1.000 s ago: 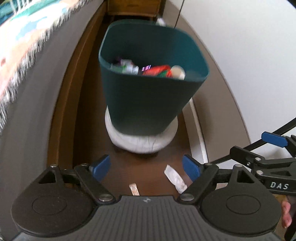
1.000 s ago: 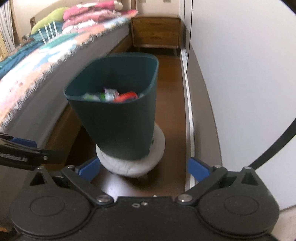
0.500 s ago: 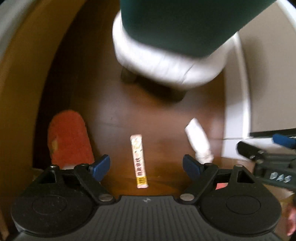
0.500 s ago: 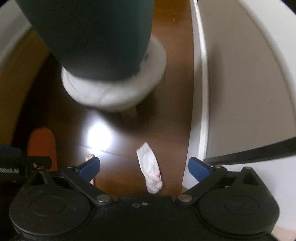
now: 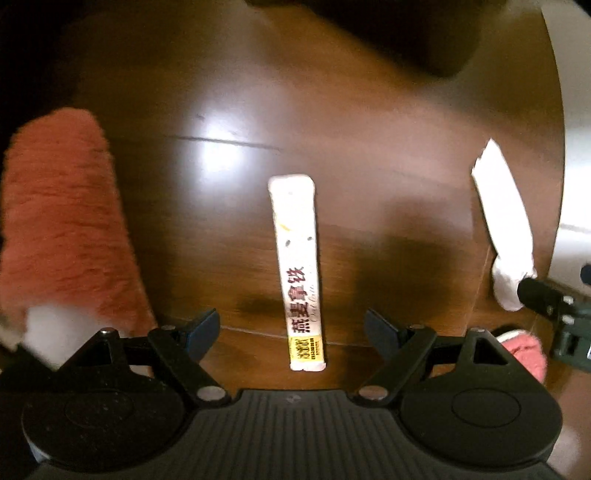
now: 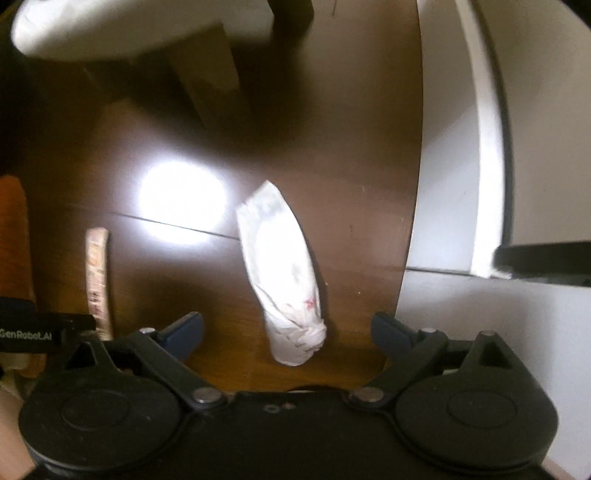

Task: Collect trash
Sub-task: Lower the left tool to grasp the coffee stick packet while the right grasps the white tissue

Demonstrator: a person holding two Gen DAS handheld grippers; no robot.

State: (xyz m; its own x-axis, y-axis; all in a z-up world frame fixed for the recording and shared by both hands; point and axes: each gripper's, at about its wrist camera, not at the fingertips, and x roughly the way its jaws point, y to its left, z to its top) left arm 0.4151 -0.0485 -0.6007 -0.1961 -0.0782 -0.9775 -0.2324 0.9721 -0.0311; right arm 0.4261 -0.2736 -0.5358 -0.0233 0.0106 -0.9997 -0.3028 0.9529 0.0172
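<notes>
A long white stick packet [image 5: 297, 266] with dark print and a yellow end lies on the brown wooden floor. My left gripper [image 5: 291, 328] points down over it, open, with the packet's near end between the blue fingertips and apart from both. A crumpled white wrapper [image 6: 284, 266] with small red marks lies to the right, also seen as the wrapper [image 5: 504, 221] in the left wrist view. My right gripper [image 6: 288, 332] hangs over the wrapper; its jaws are closing, and the wrapper's knotted end sits between them untouched. The packet [image 6: 98, 273] shows at the left of the right wrist view.
A fluffy orange-pink slipper [image 5: 62, 214] lies left of the packet, and a second pink one [image 5: 524, 350] peeks out at the lower right. A white cushioned stool [image 6: 140, 26] with a wooden leg [image 6: 207, 74] stands beyond. A white wall with skirting [image 6: 487, 147] borders the right.
Both grippers have dropped towards the floor and tipped downward. The green bin has left both views; the packet and the wrapper now look much larger and sit between the fingertips.
</notes>
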